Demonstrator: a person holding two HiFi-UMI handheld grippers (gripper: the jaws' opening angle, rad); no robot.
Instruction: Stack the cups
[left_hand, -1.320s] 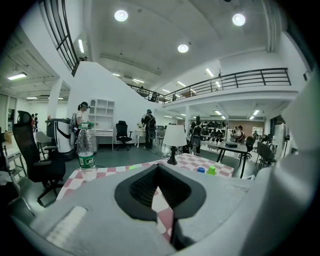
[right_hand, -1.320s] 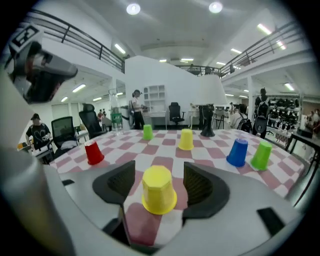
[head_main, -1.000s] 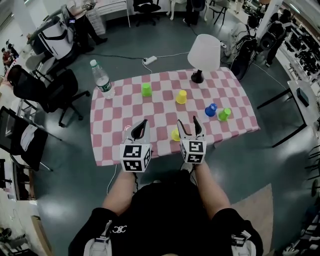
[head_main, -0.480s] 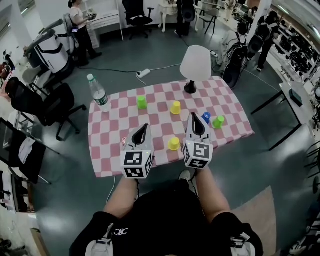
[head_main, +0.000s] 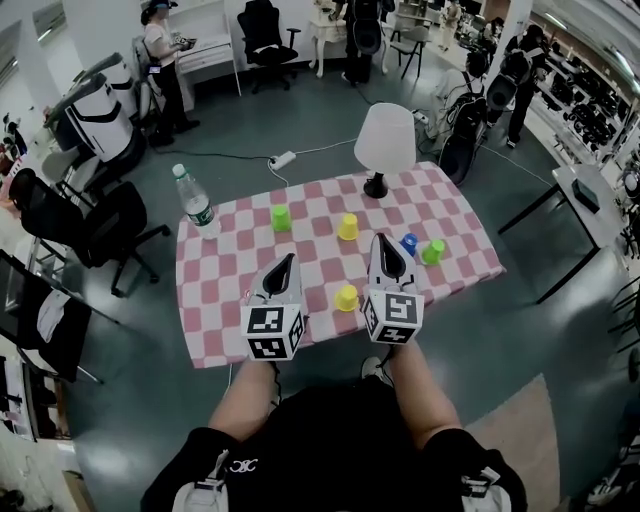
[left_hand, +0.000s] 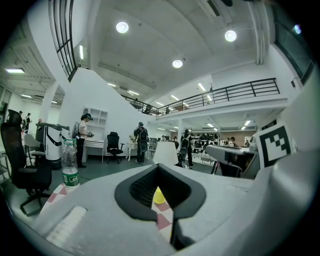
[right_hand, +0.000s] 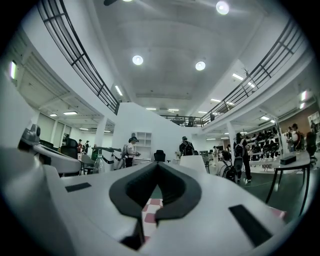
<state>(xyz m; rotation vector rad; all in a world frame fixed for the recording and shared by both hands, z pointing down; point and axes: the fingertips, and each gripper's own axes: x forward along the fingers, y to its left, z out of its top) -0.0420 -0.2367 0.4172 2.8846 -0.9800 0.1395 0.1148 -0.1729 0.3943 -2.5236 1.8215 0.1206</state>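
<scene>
Seen from the head view, both tools are held side by side over the near edge of the checked tabletop (head_main: 215, 300). The left tool (head_main: 286, 262) has its jaws together with nothing in them. The right tool (head_main: 383, 241) is also pinched together and empty. The near yellow cup (head_main: 346, 297) stands on the cloth between the two tools, closer to the right one. The blue cup (head_main: 408, 243) sits just right of the right tool's tip, and the right green cup (head_main: 433, 251) is just beside it, further right. The far yellow cup (head_main: 347, 227) stands ahead of the right tool's tip and a little to its left. The left green cup (head_main: 281, 217) stands ahead of the left tool. No cup sits on another. The bottle (head_main: 197, 205) stands upright well ahead and left of the left tool, at the far corner. The lamp (head_main: 385, 140) stands well ahead of the right tool, at the far edge.

Next, in the left gripper view, the left tool (left_hand: 158, 170) has its jaws closed tip to tip. Through the hollow between its pads shows a yellow cup (left_hand: 159, 196) on the checked cloth, ahead of the tool and clear of it. The bottle (left_hand: 70, 165) stands off to its left and the lamp (left_hand: 165, 152) straight ahead.

Finally, in the right gripper view, the right tool (right_hand: 157, 170) has just been closing and its jaws now meet with nothing between them. Only a patch of checked tabletop (right_hand: 151, 212) shows through the hollow.
</scene>
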